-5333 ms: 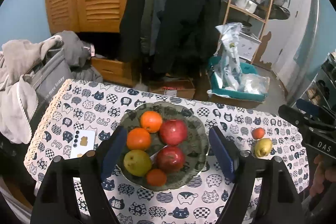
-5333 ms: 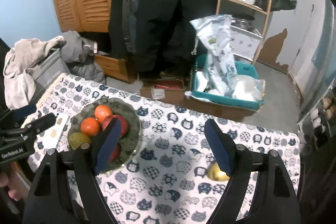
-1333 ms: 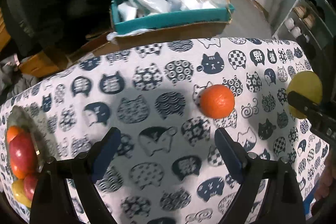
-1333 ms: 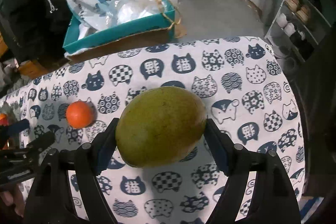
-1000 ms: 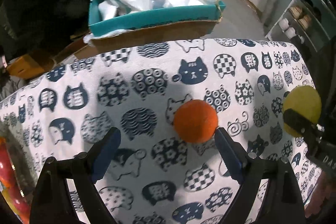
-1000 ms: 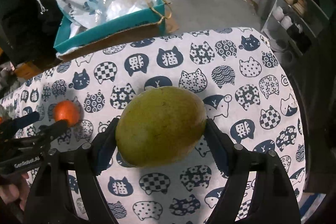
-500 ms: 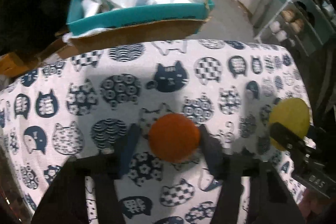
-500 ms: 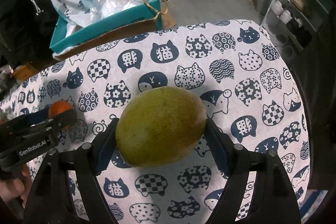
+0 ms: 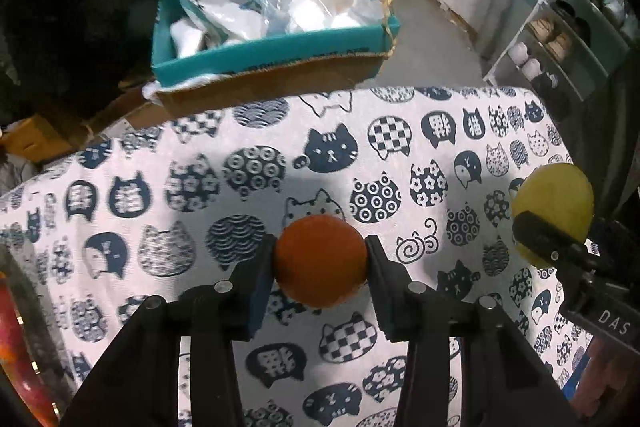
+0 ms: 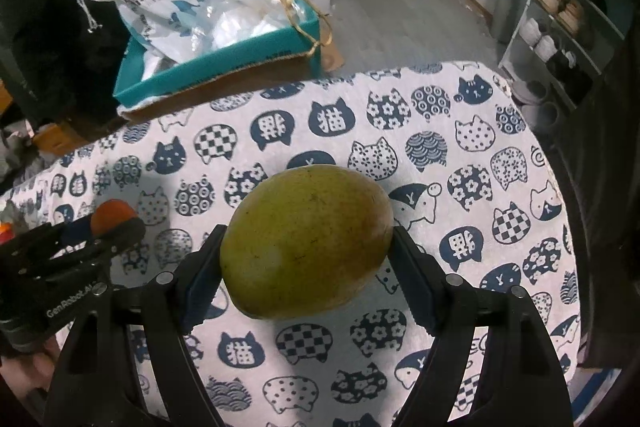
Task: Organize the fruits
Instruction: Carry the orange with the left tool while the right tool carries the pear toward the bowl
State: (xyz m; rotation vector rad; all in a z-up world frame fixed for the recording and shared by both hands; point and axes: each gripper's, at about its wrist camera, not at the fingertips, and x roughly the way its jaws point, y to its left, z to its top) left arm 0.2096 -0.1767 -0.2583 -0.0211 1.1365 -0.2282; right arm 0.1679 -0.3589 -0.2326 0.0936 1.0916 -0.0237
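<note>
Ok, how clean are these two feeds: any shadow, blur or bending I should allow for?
Left wrist view: shadow falls across the tablecloth behind the orange, the rim goes black, and straight edges bow. Right wrist view: the pear is sharp and evenly lit; the far shelves curve.

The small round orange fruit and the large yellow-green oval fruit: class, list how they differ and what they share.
The small round orange fruit is plain orange; the large yellow-green oval fruit is speckled. The orange fruit is smaller and rounder. The left claw grips the orange fruit, the right claw the green one. Both are clamped over the cat-print tablecloth.
</note>
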